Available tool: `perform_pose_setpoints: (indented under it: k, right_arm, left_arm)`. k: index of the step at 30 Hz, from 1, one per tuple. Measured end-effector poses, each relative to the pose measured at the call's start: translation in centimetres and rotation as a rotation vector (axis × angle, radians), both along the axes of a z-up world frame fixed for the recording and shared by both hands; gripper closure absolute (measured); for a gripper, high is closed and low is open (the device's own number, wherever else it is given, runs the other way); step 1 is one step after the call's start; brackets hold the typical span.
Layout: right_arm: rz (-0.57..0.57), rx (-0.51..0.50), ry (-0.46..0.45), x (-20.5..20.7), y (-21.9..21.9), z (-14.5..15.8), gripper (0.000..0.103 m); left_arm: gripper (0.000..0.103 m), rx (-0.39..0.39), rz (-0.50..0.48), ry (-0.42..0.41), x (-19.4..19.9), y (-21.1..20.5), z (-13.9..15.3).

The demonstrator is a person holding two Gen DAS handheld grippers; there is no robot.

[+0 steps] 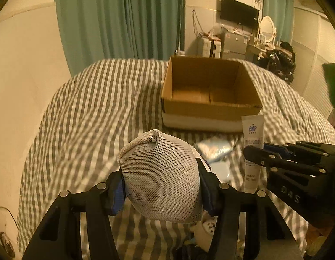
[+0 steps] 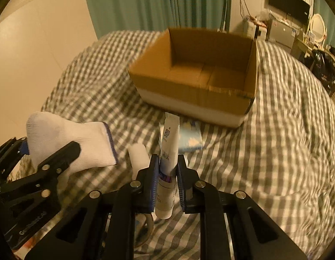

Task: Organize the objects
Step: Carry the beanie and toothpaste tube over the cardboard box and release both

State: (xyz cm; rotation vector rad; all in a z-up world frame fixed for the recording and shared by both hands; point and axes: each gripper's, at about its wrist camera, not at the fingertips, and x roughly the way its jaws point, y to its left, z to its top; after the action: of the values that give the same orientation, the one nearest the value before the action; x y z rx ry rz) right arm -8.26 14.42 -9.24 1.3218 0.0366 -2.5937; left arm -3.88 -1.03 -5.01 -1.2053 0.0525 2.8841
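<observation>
Left gripper (image 1: 161, 186) jaws clamp white sock (image 1: 161, 173); right gripper (image 2: 167, 182) jaws pinch white tube (image 2: 168, 158). Both lifted above checked bed (image 2: 275, 130). Empty cardboard box (image 2: 195, 99) at 12 o'clock: carry level over near rim, release low inside.

A bedroom in warm, dim yellowish light. A bed (image 1: 91, 108) with a grey-and-white checked cover fills the foreground. Teal curtains (image 1: 119, 19) hang behind it against cream walls (image 1: 22, 49). Far right, a black wall-mounted screen (image 1: 239, 13) hangs above a cluttered dresser (image 1: 234, 43) with an oval mirror (image 1: 266, 28).
</observation>
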Motion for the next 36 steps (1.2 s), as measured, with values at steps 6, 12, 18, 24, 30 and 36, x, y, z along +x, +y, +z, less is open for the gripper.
perform_pose_setpoints:
  k: [6,12,18,24,30,36]
  right_arm:
    - [0.025,0.016,0.106,-0.1,-0.4,5.3,0.087]
    - [0.007,0.027,0.202,-1.9,0.4,10.8,0.087]
    - [-0.033,0.043,0.248,-5.3,2.3,14.3,0.087]
    - [-0.055,0.03,0.264,-8.8,3.7,15.5,0.087]
    - [-0.071,0.033,0.219,-13.4,5.0,13.2,0.087]
    - [-0.066,0.032,0.134,-17.9,5.9,8.2,0.087]
  left_arm:
    - [0.046,0.0,-0.014,0.044,-2.4,-0.2,3.0]
    - [0.046,-0.045,-0.026,0.107,-5.1,-0.5,6.6]
    - [0.046,-0.061,-0.061,0.152,-8.5,-0.3,9.5]
    - [0.046,-0.102,-0.115,0.169,-12.3,1.4,9.9]
    - [0.046,-0.134,-0.149,0.136,-17.4,3.5,7.3]
    - [0.046,-0.141,-0.168,0.064,-21.5,4.6,3.0]
